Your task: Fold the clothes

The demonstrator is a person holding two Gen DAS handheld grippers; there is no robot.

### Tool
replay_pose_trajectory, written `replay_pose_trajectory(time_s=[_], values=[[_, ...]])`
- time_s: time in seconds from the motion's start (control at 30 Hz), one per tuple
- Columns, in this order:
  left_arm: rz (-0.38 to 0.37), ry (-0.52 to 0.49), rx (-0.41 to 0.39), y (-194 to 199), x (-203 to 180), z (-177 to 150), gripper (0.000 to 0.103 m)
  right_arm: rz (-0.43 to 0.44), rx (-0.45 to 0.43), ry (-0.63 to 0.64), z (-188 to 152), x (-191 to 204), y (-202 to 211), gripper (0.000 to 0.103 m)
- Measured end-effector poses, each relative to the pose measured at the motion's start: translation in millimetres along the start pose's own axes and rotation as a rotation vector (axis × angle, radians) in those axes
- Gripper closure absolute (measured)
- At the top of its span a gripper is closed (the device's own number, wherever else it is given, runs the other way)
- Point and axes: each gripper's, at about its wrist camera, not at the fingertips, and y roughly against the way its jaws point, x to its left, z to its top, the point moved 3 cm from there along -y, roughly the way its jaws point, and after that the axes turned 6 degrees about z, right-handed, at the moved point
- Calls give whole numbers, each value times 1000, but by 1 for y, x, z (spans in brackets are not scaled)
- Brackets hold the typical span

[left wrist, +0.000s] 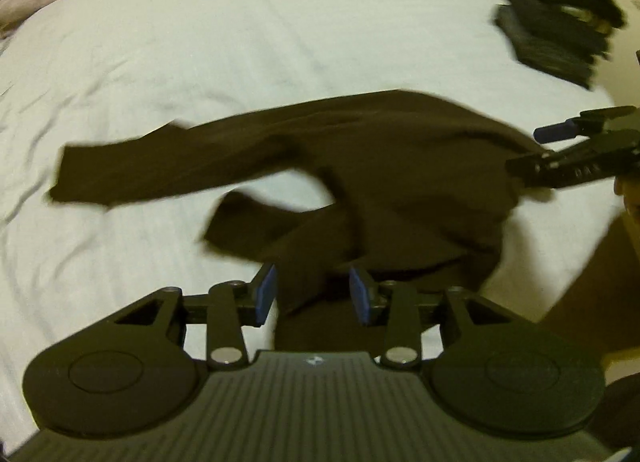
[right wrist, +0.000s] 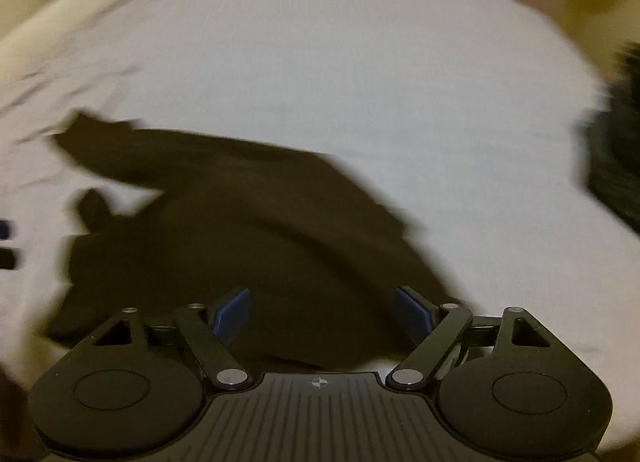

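Left gripper (left wrist: 313, 294) spread wide, blue pads either side of a dark brown long-sleeved cloth garment (left wrist: 360, 182) on the white bed sheet (left wrist: 240, 42).

Garment lies rumpled ahead of both tools, one sleeve stretched out to the left, the other curled near the left gripper; its near edge runs between the open fingers, not pinched. Right gripper (right wrist: 323, 312) also spread, hovering over the garment's near edge, views blurred. Stack of dark folded clothes (left wrist: 560, 18) sits well apart at the far right.
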Motion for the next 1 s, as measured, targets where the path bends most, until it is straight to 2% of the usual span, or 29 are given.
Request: replay_pose_trajectory(time_s=[0.1, 0.17, 0.23, 0.4, 0.53, 0.57, 0.6, 0.63, 0.67, 0.73, 0.83, 0.93, 1.0], values=[[48, 51, 13, 2, 25, -14, 64, 163, 14, 89, 5, 49, -21, 21], [57, 67, 14, 5, 35, -24, 59, 224, 34, 148, 8, 71, -34, 21], [50, 73, 10, 5, 40, -31, 56, 249, 52, 176, 9, 88, -34, 21], [7, 59, 13, -4, 34, -35, 53, 253, 77, 141, 11, 83, -34, 21], [-12, 26, 11, -5, 25, -41, 53, 301, 123, 66, 24, 82, -71, 22], [-12, 14, 9, -5, 25, -41, 53, 305, 142, 47, 26, 83, -82, 26], [-12, 2, 7, -5, 25, -42, 53, 291, 162, 29, 28, 85, -94, 39], [-11, -7, 5, -5, 26, -42, 53, 272, 180, 10, 29, 87, -103, 82], [-11, -13, 2, -5, 27, -42, 53, 248, 192, -10, 29, 86, -110, 96], [-16, -17, -1, -5, 29, -41, 53, 219, 180, -44, 30, 73, -102, 98], [-26, -27, -17, -5, 31, -34, 53, 145, 134, -13, 30, 46, -64, 99], [-41, -26, -48, -2, 33, -24, 53, 26, 76, -33, 24, 2, -17, 100], [-46, -26, -83, 2, 33, -18, 53, -73, 52, -89, 8, -36, 15, 100]])
